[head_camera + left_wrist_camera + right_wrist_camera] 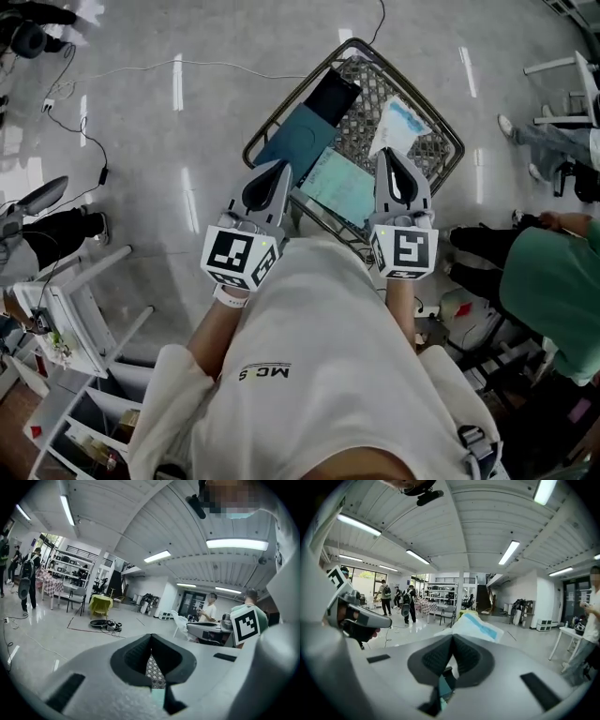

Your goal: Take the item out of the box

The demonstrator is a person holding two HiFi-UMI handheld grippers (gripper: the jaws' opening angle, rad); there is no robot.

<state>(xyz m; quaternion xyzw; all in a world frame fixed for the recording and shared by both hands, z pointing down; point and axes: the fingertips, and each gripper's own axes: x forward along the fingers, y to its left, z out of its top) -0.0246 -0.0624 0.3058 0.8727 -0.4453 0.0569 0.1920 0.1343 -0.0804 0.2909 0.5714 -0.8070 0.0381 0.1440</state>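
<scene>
The left gripper (270,183) and right gripper (394,169) hung clenched and empty over the wire basket (375,84). The teal packet (342,183) looked light, flimsy and slick, best pinched at an edge.

Seen from the head view, both forearms reach out from the torso toward 12 o'clock, bare left forearm (214,330) at 9 o'clock of the right forearm (401,314). The left gripper (282,169) angles toward 1 o'clock, its jaws pressed together with nothing between them. The right gripper (388,156) points to 12 o'clock, jaws closed on the edge of a white-and-blue packet (401,127). Both grippers tilt slightly below level, marker cubes nearest the body.
</scene>
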